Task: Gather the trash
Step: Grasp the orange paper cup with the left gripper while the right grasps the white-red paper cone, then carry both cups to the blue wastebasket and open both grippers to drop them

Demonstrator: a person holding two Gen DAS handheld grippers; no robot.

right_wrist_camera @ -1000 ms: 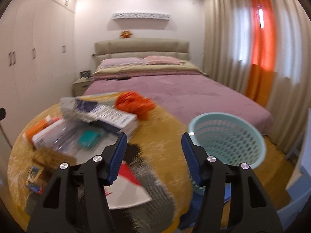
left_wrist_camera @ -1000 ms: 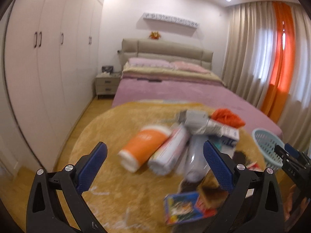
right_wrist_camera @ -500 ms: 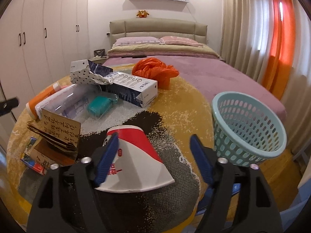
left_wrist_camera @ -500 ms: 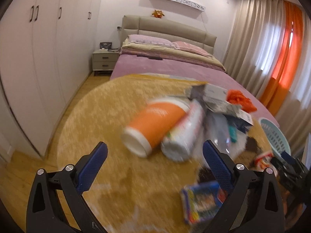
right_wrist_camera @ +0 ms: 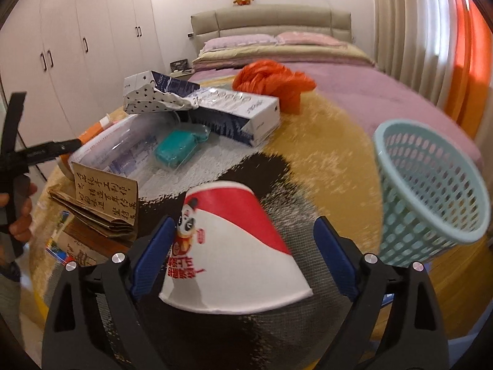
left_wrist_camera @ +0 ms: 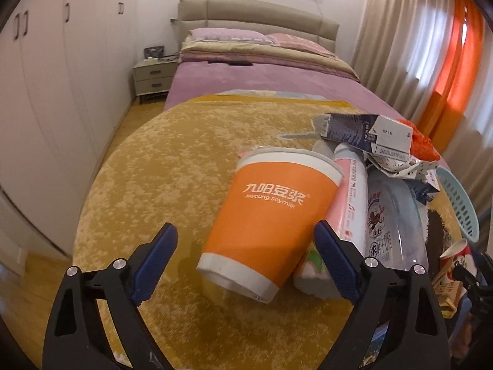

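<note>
Left wrist view: "joyoung soymilk" is read on an orange cup (left_wrist_camera: 271,215) lying tipped.
Both grippers' jaws are spread wide, empty: left gripper (left_wrist_camera: 245,254), right gripper (right_wrist_camera: 245,254) around a panda-printed paper cup (right_wrist_camera: 231,252).

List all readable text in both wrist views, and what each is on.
"九阳豆浆 joyoung soymilk": orange cup, on its side.
"8.6": clear plastic bottle; rest of the label blurred.
Brown paper bag: handwritten Chinese columns, not reliably readable.
Red-and-white paper cup: red characters, blurred.
Blue-and-white box: print too small.
</note>
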